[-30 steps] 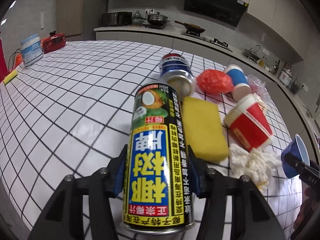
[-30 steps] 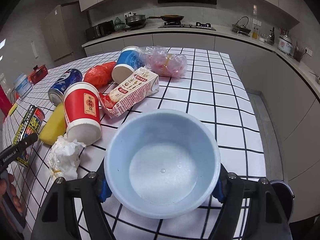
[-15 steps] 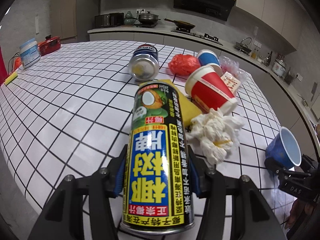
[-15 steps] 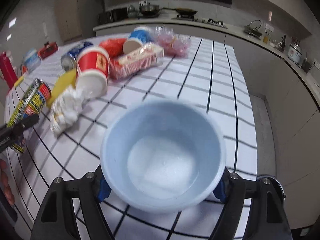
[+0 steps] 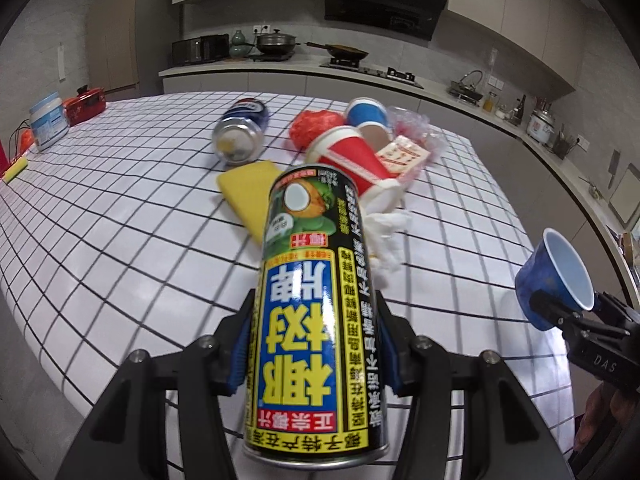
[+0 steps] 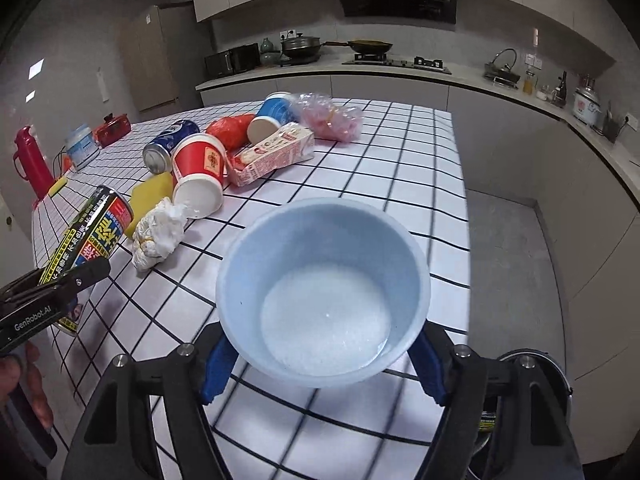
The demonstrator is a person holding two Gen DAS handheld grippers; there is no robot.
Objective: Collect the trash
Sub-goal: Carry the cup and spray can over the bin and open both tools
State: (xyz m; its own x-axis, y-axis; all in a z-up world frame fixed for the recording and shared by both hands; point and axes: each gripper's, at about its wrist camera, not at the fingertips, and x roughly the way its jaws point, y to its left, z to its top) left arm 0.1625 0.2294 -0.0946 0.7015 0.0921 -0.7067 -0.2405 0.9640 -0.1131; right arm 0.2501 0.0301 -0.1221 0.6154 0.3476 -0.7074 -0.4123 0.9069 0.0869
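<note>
We see left gripper (image 5: 316, 344), jaws pinching coconut-juice can (image 5: 316, 300), held above tabletop (image 5: 120, 208) near its front edge. Remaining trash toward far edge: soda can (image 5: 240, 136), yellow sponge (image 5: 248, 192), red cup (image 5: 352, 160), tissue wad (image 5: 388, 236). Right gripper (image 6: 320, 364), jaws just closing, pinching blue cup (image 6: 324, 292) over front right corner.

Two cans: a coconut-juice can (image 5: 316, 312) at lower centre, a blue can (image 5: 240, 136) at upper centre. Three paper cups: red (image 6: 199, 178), blue-and-white (image 6: 271, 117), blue (image 6: 324, 292). One yellow sponge (image 5: 246, 188), one crumpled tissue (image 6: 158, 236), one carton (image 6: 274, 155).
</note>
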